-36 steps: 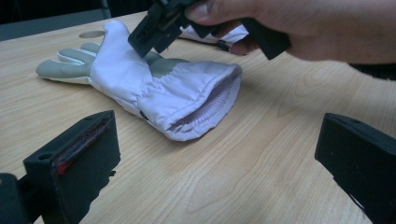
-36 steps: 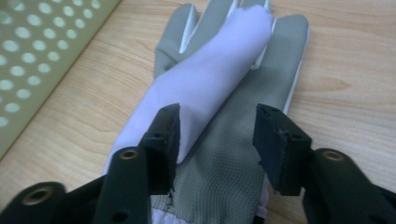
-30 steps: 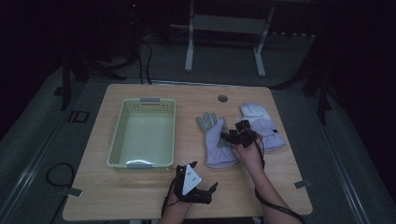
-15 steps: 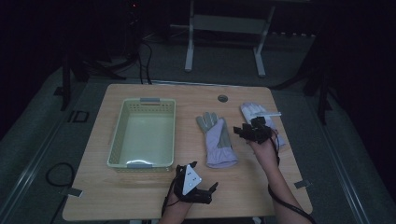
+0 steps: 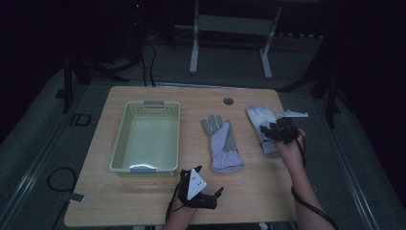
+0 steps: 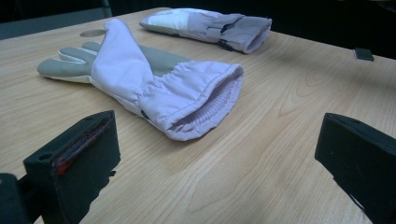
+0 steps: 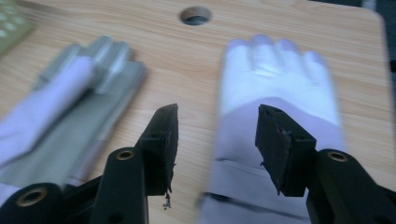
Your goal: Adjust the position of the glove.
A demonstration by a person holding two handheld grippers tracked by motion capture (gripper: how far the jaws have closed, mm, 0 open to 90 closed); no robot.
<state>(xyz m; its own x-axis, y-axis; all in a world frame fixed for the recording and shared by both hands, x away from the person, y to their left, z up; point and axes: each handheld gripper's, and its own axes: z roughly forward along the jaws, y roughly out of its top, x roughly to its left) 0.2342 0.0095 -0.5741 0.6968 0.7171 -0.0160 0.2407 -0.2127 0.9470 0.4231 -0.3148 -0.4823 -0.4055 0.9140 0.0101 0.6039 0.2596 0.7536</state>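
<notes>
The right glove (image 5: 262,125) lies under the right gripper's (image 5: 279,130) half-open, empty fingers; left gripper's (image 5: 198,189) fingers gape wide; basket (image 5: 122,143) empty

left tool (image 5: 218,192) agape, right tool (image 5: 269,129) half-open

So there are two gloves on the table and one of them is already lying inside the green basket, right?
Not quite. The green basket holds nothing; the high view shows both gloves lying on the table to its right. One glove is beside the basket, and the other glove lies farther right, under the right gripper, whose jaws are open above it.
</notes>
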